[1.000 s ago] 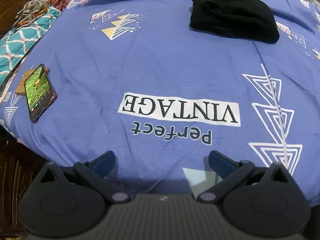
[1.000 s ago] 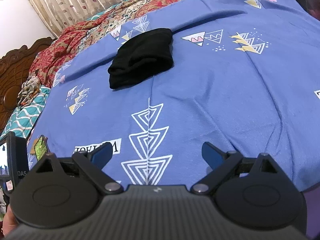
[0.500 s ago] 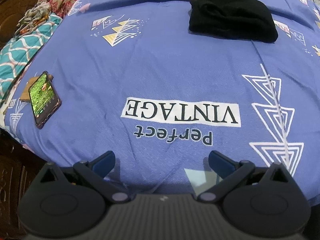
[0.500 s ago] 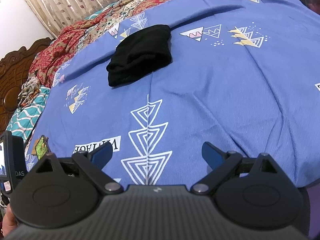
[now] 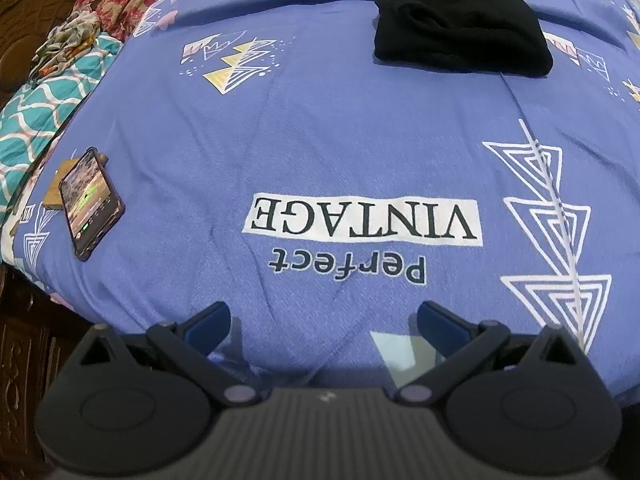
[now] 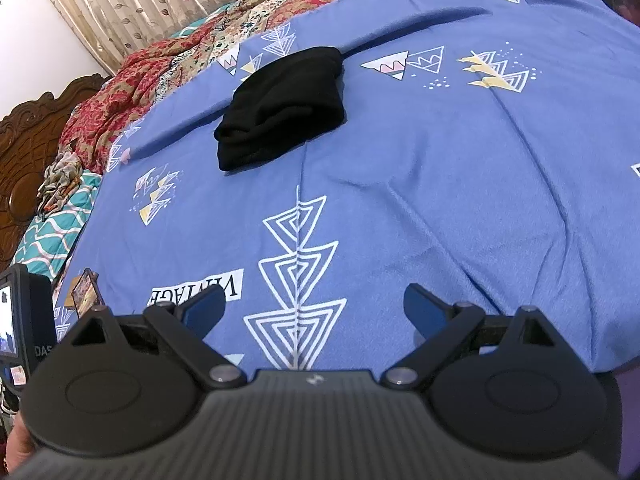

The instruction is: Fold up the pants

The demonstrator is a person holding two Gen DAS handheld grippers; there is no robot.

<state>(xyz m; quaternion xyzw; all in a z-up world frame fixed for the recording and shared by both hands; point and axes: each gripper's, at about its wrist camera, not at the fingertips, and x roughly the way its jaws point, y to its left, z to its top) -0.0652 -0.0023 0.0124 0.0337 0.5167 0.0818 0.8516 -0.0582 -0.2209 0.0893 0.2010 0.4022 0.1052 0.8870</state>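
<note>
Black pants (image 5: pixel 460 28) lie folded into a compact bundle far back on the blue printed bedsheet (image 5: pixel 320 140). The right wrist view shows the same bundle (image 6: pixel 284 104) left of centre, well beyond the fingers. My left gripper (image 5: pixel 323 320) hovers open over the near edge of the bed, below the "Perfect VINTAGE" print, with nothing between its fingers. My right gripper (image 6: pixel 314 306) is open too, above the white triangle pattern, and holds nothing. Both are far from the pants.
A phone (image 5: pixel 90 202) with a lit screen rests on a small wooden block at the bed's left edge. Teal and red patterned bedding (image 6: pixel 132 80) is heaped along the far left. A carved wooden headboard (image 6: pixel 28 136) and curtains stand behind.
Both views have shifted slightly; the pants and the phone sit a little differently in frame. The phone's screen picture has changed. Both grippers stay open.
</note>
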